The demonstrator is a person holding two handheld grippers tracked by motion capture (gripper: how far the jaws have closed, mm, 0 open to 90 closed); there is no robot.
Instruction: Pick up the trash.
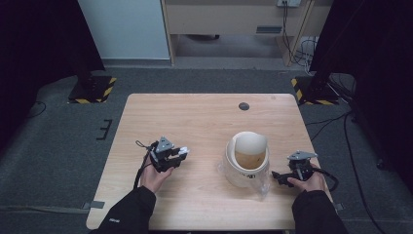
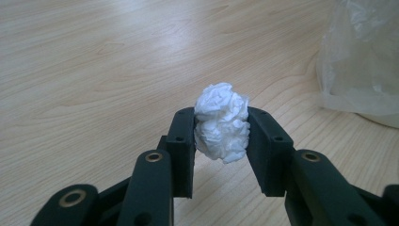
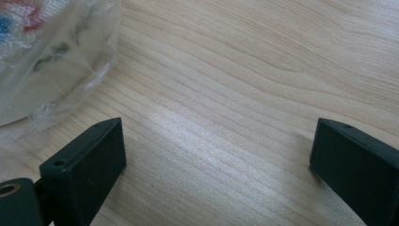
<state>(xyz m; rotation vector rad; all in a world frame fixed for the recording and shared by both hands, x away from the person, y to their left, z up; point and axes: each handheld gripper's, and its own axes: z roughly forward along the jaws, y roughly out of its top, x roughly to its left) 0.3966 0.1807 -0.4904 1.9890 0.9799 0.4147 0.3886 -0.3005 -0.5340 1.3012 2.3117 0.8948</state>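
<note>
A crumpled white paper wad (image 2: 221,122) is pinched between the black pads of my left gripper (image 2: 222,115), held a little above the wooden table (image 1: 195,117). From the high view the left gripper (image 1: 181,153) sits left of centre with the wad (image 1: 184,150) at its tip, pointing right toward a small white bin (image 1: 229,148). The bin stands upright, lined with a clear plastic bag (image 1: 263,187). My right gripper (image 1: 276,176) lies low just right of the bin. Its jaws stand wide apart over bare wood, and the right gripper (image 3: 219,129) holds nothing.
The bag's loose film (image 3: 51,56) spills onto the table next to the right gripper's left jaw and also fills the upper right of the left gripper view (image 2: 362,56). A dark round hole (image 1: 244,106) marks the table's far side.
</note>
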